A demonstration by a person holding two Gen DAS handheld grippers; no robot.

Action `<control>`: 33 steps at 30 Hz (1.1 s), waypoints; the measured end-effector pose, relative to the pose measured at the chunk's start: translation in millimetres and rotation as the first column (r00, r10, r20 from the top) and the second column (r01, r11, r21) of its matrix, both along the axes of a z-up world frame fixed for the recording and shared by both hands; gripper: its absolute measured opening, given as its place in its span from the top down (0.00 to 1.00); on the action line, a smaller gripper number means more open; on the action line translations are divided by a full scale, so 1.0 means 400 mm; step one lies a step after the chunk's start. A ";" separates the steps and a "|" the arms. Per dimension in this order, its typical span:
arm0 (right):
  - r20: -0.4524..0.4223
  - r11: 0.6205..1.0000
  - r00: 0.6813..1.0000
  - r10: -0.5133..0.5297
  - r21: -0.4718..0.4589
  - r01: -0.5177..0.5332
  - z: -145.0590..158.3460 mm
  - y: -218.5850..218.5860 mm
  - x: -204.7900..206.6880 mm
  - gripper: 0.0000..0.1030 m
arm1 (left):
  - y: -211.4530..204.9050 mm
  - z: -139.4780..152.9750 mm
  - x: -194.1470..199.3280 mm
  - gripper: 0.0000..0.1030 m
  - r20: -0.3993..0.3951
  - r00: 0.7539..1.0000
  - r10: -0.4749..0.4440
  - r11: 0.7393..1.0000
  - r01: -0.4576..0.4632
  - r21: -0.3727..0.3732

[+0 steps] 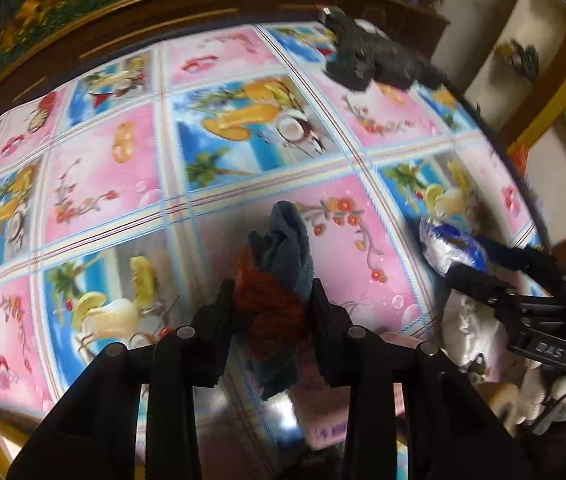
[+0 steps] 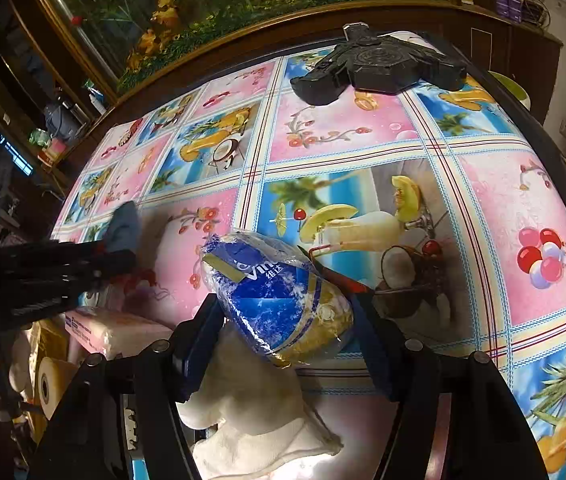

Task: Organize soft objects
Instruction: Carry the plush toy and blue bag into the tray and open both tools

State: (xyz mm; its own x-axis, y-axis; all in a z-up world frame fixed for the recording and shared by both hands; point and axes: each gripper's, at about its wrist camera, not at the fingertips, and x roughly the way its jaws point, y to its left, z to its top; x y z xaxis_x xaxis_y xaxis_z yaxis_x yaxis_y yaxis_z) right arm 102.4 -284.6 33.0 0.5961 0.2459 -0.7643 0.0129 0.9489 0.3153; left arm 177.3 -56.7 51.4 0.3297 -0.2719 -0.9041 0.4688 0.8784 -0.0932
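Blue-wrapped tissue pack (image 2: 283, 296) pinched in right claw (image 2: 287, 316).

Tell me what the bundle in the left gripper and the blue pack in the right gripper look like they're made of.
The bundle looks like soft knit or terry cloth, matte, grey-blue and rust: fuzzy nap, limp folds. The blue pack looks like thin glossy plastic film over a paper roll, probably tissue: glare spots, crinkles, pale roll showing through.

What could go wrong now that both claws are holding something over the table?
The left claw pinches only the rust-red middle of the blue-grey cloth bundle; its loose ends may snag or slip out. The right claw squeezes a crinkly blue plastic-wrapped tissue pack, which could slide free.
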 end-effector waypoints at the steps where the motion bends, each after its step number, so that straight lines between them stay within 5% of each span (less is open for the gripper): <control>1: 0.004 1.000 1.000 -0.007 0.003 0.007 0.002 -0.003 -0.001 0.39 | 0.019 0.019 -0.008 0.69 0.014 1.000 0.015 1.000 -0.015 -0.026; 8: 0.112 0.999 0.993 -0.025 0.037 0.021 0.067 -0.008 -0.057 0.40 | 0.199 0.175 -0.138 0.69 0.099 0.990 0.106 0.984 -0.089 -0.157; 15: 0.222 0.996 0.975 -0.016 0.093 -0.005 0.176 0.004 -0.226 0.40 | 0.430 0.259 -0.320 0.69 0.148 0.969 0.199 0.967 -0.169 -0.189; 26: 0.242 0.982 0.955 0.173 0.035 -0.187 0.237 0.217 -0.434 0.40 | 0.715 0.158 -0.521 0.69 0.051 0.917 0.397 0.894 -0.373 -0.249; 33: 0.192 0.946 0.928 0.319 -0.001 -0.325 0.240 0.440 -0.464 0.40 | 0.773 0.129 -0.483 0.69 0.047 0.898 0.438 0.875 -0.414 -0.253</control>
State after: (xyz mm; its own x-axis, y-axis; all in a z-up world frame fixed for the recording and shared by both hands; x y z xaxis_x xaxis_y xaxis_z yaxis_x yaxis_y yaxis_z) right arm -83.0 -108.5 128.8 0.6126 0.4696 -0.6358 -0.3539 0.8822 0.3106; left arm -15.9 252.3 103.2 0.5454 -0.2809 -0.7897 0.0714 0.9543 -0.2901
